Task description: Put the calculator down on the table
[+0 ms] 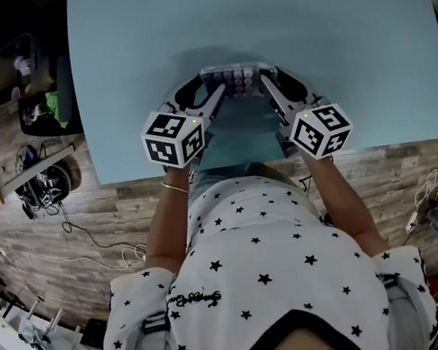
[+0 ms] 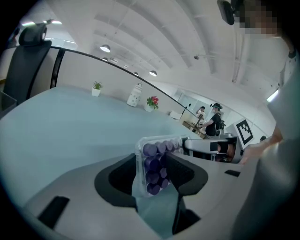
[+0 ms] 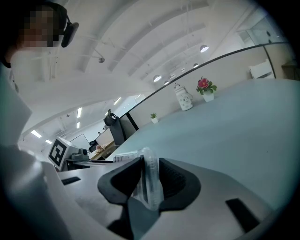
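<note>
Clear-cased calculator with round purple keys [image 1: 229, 78] is held over the pale blue table [image 1: 130, 51], near its front edge. It is clamped endwise by left gripper [image 1: 215, 92] and right gripper [image 1: 268, 84]. Risk: if released unevenly, one end could drop and skid.

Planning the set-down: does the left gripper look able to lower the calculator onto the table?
Likely yes. The left gripper, shut on the calculator, hangs over the table, and nothing shows on the blue surface beneath it. The right gripper grips the other side.

My read: open-plan office. Swivel chair [image 2: 29, 56], ceiling downlights [image 2: 105, 48], plants [image 2: 152, 102] at table [image 2: 70, 126] far edge, cables [image 1: 88, 239] on floor [image 1: 418, 160]
</note>
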Demonstrator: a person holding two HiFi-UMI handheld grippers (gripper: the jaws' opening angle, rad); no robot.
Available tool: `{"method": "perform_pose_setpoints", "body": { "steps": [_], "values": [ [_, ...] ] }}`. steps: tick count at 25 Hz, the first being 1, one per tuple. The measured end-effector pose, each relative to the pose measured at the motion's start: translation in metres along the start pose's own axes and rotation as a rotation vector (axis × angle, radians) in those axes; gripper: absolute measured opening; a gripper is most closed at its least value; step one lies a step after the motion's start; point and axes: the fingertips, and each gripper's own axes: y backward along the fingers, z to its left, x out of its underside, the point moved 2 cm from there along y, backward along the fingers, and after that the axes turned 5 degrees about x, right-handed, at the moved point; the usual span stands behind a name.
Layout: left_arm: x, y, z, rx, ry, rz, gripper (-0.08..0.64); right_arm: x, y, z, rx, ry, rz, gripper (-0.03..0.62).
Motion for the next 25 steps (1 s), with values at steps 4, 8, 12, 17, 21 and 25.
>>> {"method": "perform_pose_setpoints", "body": {
  "steps": [4,8,12,17,21,25],
  "values": [
    [0.000,-0.005,0.001,-0.005,-0.007,0.009,0.207,0.004,-0.003,-0.007,0.021,-0.005,0.015,0.100],
    [0.001,-0.008,0.004,-0.009,-0.002,0.017,0.207,0.007,-0.007,-0.009,0.031,0.008,0.024,0.100],
    [0.002,-0.009,0.004,-0.012,0.017,0.014,0.209,0.006,-0.008,-0.010,0.048,0.052,0.037,0.100],
    [0.002,-0.010,0.005,-0.019,0.038,0.011,0.210,0.003,-0.010,-0.010,0.075,0.119,0.058,0.107],
    [0.001,-0.014,0.007,-0.041,0.034,0.006,0.213,0.002,-0.012,-0.014,0.089,0.139,0.065,0.112],
    [-0.001,-0.017,0.005,-0.068,0.026,0.003,0.218,0.000,-0.012,-0.017,0.106,0.153,0.069,0.114]
  ]
}}
